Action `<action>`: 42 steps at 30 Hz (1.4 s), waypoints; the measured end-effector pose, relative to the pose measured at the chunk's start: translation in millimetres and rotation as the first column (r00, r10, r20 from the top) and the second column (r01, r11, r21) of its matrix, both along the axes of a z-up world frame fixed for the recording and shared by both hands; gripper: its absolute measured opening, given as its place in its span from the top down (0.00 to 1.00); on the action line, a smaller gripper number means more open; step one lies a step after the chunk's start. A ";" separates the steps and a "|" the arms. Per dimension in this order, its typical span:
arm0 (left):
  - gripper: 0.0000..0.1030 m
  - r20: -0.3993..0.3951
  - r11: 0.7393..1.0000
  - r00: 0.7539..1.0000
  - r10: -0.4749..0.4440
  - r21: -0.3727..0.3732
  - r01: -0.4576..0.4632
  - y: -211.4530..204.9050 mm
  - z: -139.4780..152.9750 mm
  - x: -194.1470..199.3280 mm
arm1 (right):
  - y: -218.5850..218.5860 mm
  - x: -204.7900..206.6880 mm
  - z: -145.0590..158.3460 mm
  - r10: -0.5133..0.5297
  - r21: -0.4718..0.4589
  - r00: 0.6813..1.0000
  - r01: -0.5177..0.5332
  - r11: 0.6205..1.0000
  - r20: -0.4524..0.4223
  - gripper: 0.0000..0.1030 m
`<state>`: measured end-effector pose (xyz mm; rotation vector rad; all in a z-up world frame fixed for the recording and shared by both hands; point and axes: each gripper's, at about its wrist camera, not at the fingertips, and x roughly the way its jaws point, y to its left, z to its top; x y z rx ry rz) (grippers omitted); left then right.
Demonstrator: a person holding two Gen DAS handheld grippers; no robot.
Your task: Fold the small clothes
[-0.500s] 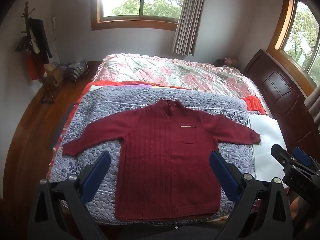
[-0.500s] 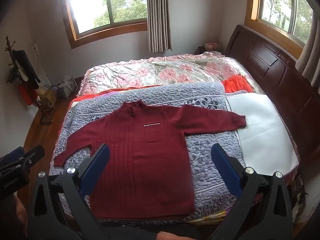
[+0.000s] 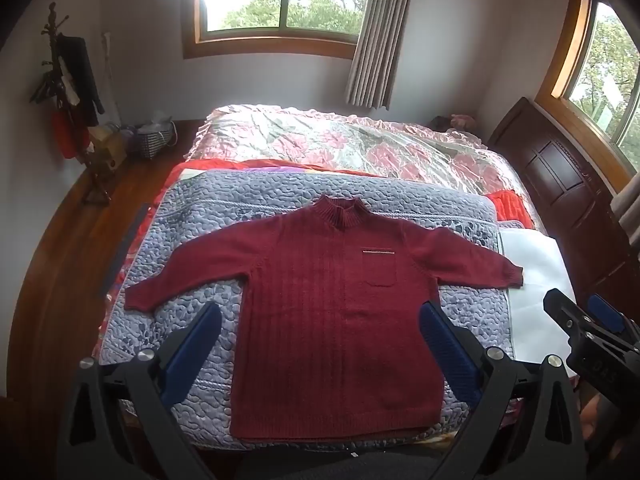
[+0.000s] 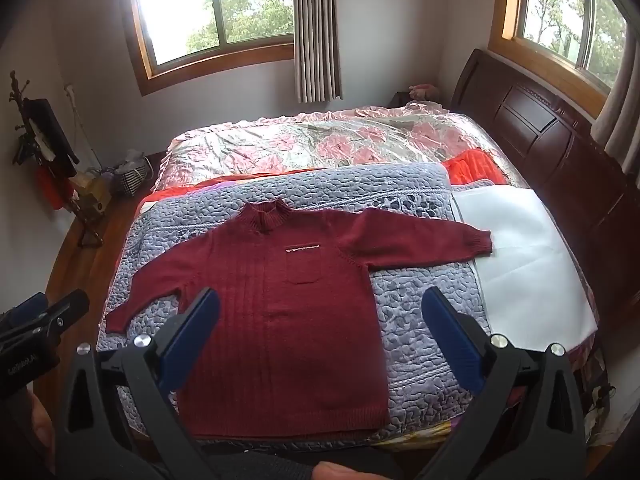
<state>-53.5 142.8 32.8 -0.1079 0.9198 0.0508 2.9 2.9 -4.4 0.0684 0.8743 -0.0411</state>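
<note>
A dark red knit sweater (image 3: 332, 312) (image 4: 280, 312) lies flat and face up on a lilac quilted pad (image 3: 200, 236) (image 4: 420, 312), both sleeves spread out, collar toward the far side. My left gripper (image 3: 320, 332) hovers open above the sweater's lower half, its blue pads wide apart and holding nothing. Over the sweater's hem and the pad to its right, my right gripper (image 4: 320, 320) is open too and holds nothing. Each gripper shows at the edge of the other's view: the right gripper (image 3: 592, 320) and the left gripper (image 4: 40, 320).
The pad lies on a bed with a pink floral cover (image 3: 360, 144). A white sheet (image 4: 528, 264) lies right of the pad, a dark wooden headboard (image 4: 560, 136) beyond. Wooden floor, a coat rack (image 3: 68, 96) and a basket (image 3: 154, 140) stand on the left.
</note>
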 end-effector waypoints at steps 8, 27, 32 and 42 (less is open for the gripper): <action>0.04 -0.005 1.000 1.000 -0.002 0.002 0.002 5.4 -5.5 2.1 | -2.4 2.3 2.9 0.001 -0.003 1.000 -0.001 1.000 -0.001 0.03; 0.04 0.002 1.000 1.000 0.011 0.019 -0.011 3.6 -3.8 0.0 | -2.9 4.2 -3.6 0.011 0.005 1.000 -0.011 1.000 -0.007 0.03; 0.04 0.007 1.000 1.000 0.016 0.026 -0.016 1.8 1.8 -0.1 | -3.2 4.9 -3.7 0.013 0.008 1.000 -0.013 1.000 -0.009 0.03; 0.04 0.016 0.999 1.000 0.025 0.034 -0.026 0.9 8.8 0.4 | -0.3 8.8 -5.7 0.023 0.004 1.000 -0.023 1.000 -0.017 0.03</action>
